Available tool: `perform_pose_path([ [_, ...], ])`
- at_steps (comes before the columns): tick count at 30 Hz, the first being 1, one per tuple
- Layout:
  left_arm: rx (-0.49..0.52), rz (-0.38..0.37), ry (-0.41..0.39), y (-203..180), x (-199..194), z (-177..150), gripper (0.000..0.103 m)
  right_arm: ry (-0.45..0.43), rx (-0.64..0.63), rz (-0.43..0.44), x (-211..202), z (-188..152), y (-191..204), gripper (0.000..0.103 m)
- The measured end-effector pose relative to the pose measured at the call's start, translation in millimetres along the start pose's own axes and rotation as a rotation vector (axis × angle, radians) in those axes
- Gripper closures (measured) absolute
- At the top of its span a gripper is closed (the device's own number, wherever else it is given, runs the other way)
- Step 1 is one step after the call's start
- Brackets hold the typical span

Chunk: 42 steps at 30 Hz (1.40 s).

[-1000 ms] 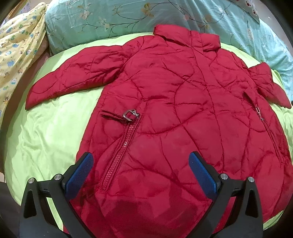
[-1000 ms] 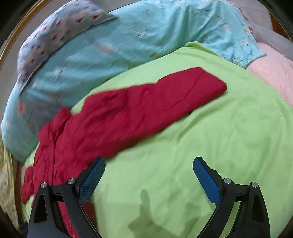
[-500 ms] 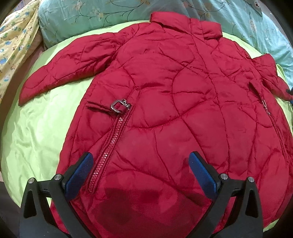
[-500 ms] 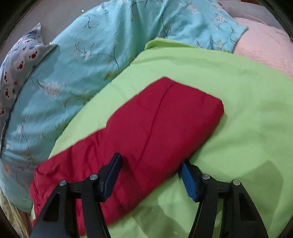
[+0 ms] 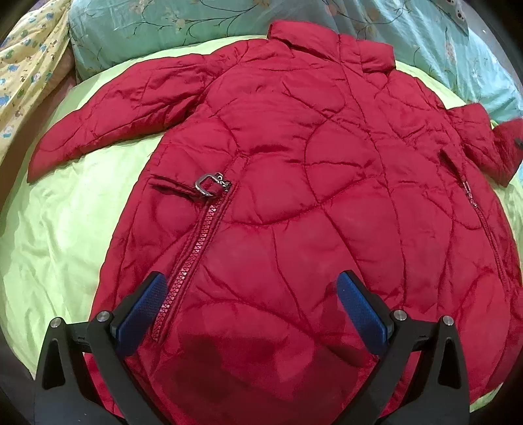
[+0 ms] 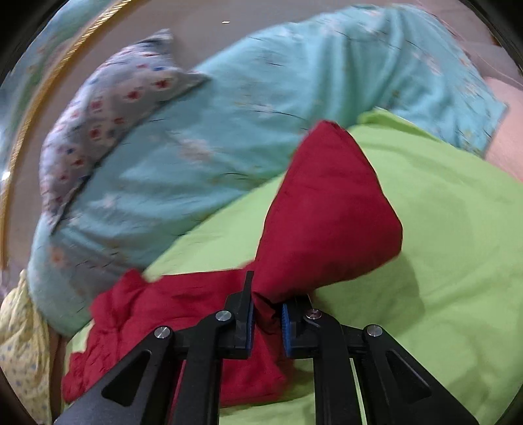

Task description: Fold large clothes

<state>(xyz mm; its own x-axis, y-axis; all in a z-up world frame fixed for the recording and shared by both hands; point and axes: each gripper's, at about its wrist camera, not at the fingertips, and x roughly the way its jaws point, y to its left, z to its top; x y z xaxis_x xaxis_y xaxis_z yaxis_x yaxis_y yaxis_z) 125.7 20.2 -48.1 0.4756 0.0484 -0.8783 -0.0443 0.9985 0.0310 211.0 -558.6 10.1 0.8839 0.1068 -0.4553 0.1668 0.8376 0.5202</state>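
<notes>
A red quilted jacket (image 5: 294,202) lies spread flat on the green sheet (image 5: 65,229), collar at the far side, left sleeve (image 5: 114,121) stretched out to the left. My left gripper (image 5: 251,307) is open and empty, hovering over the jacket's lower hem beside the pocket zipper (image 5: 193,255). My right gripper (image 6: 266,318) is shut on the jacket's right sleeve (image 6: 327,215) near the cuff and holds it lifted off the sheet; the cuff end stands up beyond the jaws. The raised sleeve also shows in the left wrist view (image 5: 503,147).
A light blue floral quilt (image 5: 183,23) is bunched along the far side of the bed, also in the right wrist view (image 6: 228,130). A yellow patterned cloth (image 5: 26,62) lies at the far left. A grey dotted pillow (image 6: 108,108) sits on the quilt. A pink cover (image 6: 510,130) lies far right.
My right gripper closed on the right sleeve and lifted it off the sheet. My left gripper edged a little closer over the jacket's hem and stayed open.
</notes>
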Motion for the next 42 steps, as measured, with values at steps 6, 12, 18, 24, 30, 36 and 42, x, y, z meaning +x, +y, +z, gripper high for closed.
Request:
perform_pose_path([
  [6, -0.032, -0.017, -0.02, 14.8, -6.5, 4.3, 0.0, 0.057, -0.125, 0.153, -9.8, -18.4, 82.6, 0.092],
  [12, -0.073, -0.036, -0.04, 35.2, -12.1, 7.2, 0.0, 0.149, -0.197, 0.271, -0.1, -45.8, 157.2, 0.093],
  [18, -0.11, -0.068, -0.031, 49.9, -9.0, 3.9, 0.0, 0.241, -0.275, 0.373, 17.5, -83.7, 226.9, 0.093],
  [24, -0.144, -0.105, -0.038, 67.2, -10.2, 3.6, 0.0, 0.334, -0.373, 0.437, 42.0, -128.6, 291.8, 0.093],
  [30, -0.176, -0.161, -0.031, 83.2, -6.2, 9.6, 0.0, 0.418, -0.446, 0.453, 73.7, -173.6, 336.0, 0.093],
  [36, -0.218, -0.26, -0.038, 96.7, -3.5, 27.3, 0.0, 0.481, -0.5, 0.427, 104.5, -209.8, 352.8, 0.093],
  [42, -0.254, -0.343, -0.062, 105.2, 2.5, 63.3, 0.0, 0.575, -0.534, 0.417, 128.0, -233.0, 355.2, 0.083],
])
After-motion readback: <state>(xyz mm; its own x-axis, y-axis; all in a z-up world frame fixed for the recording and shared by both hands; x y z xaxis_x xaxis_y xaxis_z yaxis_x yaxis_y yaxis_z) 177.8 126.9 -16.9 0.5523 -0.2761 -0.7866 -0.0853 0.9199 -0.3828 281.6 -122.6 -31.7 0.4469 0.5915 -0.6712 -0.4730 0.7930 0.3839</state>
